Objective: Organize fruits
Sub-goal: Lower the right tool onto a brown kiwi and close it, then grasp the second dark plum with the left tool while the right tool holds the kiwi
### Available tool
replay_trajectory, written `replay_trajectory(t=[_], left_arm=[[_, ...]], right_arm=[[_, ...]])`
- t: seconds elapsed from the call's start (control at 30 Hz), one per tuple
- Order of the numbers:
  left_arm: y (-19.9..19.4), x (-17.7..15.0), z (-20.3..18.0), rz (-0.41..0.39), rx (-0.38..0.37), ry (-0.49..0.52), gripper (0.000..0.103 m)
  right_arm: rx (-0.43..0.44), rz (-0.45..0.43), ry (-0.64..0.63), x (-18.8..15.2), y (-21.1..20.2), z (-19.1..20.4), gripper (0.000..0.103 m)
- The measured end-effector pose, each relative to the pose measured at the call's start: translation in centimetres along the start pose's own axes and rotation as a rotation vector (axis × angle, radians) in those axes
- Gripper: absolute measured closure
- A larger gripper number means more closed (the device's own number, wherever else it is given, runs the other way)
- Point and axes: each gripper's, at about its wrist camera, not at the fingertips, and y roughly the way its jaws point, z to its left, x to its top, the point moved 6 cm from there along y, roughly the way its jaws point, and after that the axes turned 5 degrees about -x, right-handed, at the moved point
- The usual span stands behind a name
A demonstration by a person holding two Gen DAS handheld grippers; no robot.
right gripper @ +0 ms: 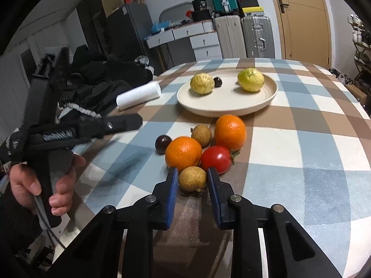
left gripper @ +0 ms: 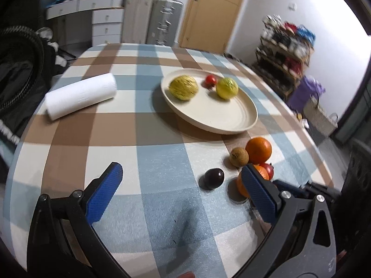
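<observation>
On the checked tablecloth a cream plate [right gripper: 227, 111] holds two yellow-green fruits [right gripper: 201, 83] [right gripper: 251, 79] and a small dark fruit [right gripper: 218, 81]. In front of it lie two oranges [right gripper: 230, 131] [right gripper: 183, 151], a red tomato [right gripper: 216, 158], a dark plum [right gripper: 163, 143] and a brown longan [right gripper: 201, 135]. My right gripper [right gripper: 193, 176] is shut on a second brown longan [right gripper: 192, 178] resting on the cloth, a pad against each side. My left gripper [left gripper: 181, 169] hangs wide open over bare cloth, left of the plum [left gripper: 212, 178]. Its right finger [left gripper: 257, 192] covers part of an orange [left gripper: 242, 185].
A white paper roll [left gripper: 81, 95] lies on the table's left side, beyond the left gripper. Black clothing [right gripper: 97, 81] is piled off the left edge. A hand [right gripper: 62, 185] holds the left gripper's handle. Suitcases [right gripper: 255, 37], drawers and a door stand behind the table.
</observation>
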Motion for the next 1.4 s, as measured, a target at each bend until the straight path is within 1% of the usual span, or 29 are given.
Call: replay_trajectory(t=[0.1,0.13,0.23,0.33,0.4,0.5,0.53,0.57,0.6,0.63,0.67,0.7,0.77,0.8,0.83,0.87,0.97,1.03,1.13,1.23,1.4], left_arm=[[0.7,0.3,-0.5,0.029,-0.015,0.045,0.001],[1.1,0.3,-0.7,0.05,-0.022,0.061,0.001],[1.8,0.1,-1.2,0.082,-0.035,0.083,0.001],[2.5,0.0,-1.6,0.098,-0.049,0.1,0.001],[2.9,-0.1,-1.7,0.109,-0.041,0.115,0.001],[3.3,-0.3,-2.0,0.114,-0.068,0.123,0.01],[3.5,-0.3,-2.1,0.122,-0.08,0.133,0.018],[3.6,-0.4,-2.2,0.13,-0.082,0.14,0.029],[3.8,-0.5,-2.3,0.138,-0.086,0.147,0.035],[4.0,-0.6,-2.4,0.149,-0.097,0.153,0.046],[4.2,-0.7,-2.6,0.162,-0.112,0.155,0.054],[4.3,-0.8,-2.7,0.168,-0.123,0.157,0.058],[4.6,-1.1,-3.0,0.184,-0.146,0.168,0.07],[4.7,-1.2,-3.3,0.191,-0.154,0.182,0.073],[4.8,-1.4,-3.6,0.193,-0.147,0.21,0.079],[4.8,-1.5,-3.8,0.194,-0.142,0.227,0.082],[5.0,-1.5,-4.4,0.195,-0.139,0.261,0.083],[5.0,-1.3,-4.5,0.198,-0.155,0.25,0.083],[4.6,-0.4,-4.2,0.177,-0.165,0.23,0.083],[4.0,1.2,-4.0,0.142,-0.162,0.218,0.083],[2.9,5.1,-4.3,0.078,-0.172,0.212,0.083]], right_arm=[[0.007,-0.024,0.026,0.3,-0.6,-0.6,0.077],[0.002,-0.028,0.03,0.4,-0.7,-0.7,0.077],[-0.01,-0.037,0.037,0.5,-0.8,-1.1,0.077],[-0.006,-0.048,0.045,0.7,-1.1,-1.4,0.077],[-0.007,-0.055,0.044,0.8,-1.3,-1.5,0.077],[-0.011,-0.073,0.048,1.1,-1.7,-1.8,0.077],[-0.014,-0.077,0.048,1.2,-1.7,-1.9,0.077],[-0.016,-0.079,0.048,1.3,-1.8,-2.1,0.077],[-0.017,-0.081,0.048,1.4,-1.8,-2.2,0.077],[-0.017,-0.083,0.049,1.5,-1.9,-2.3,0.077],[-0.017,-0.085,0.051,1.6,-1.9,-2.4,0.077],[-0.015,-0.085,0.053,1.7,-1.8,-2.5,0.077],[-0.015,-0.088,0.058,1.8,-1.8,-2.7,0.077],[-0.013,-0.089,0.06,1.8,-1.8,-2.8,0.077],[-0.012,-0.089,0.061,1.9,-1.8,-2.9,0.077],[-0.012,-0.09,0.06,2.0,-1.8,-2.9,0.077],[-0.011,-0.096,0.056,2.4,-1.8,-3.1,0.077],[-0.014,-0.102,0.05,2.6,-1.8,-3.1,0.077],[-0.019,-0.113,0.031,3.2,-2.0,-3.2,0.077],[-0.015,-0.118,0.033,4.2,-2.0,-3.8,0.077],[-0.02,-0.147,0.018,7.4,-2.0,-5.5,0.077]])
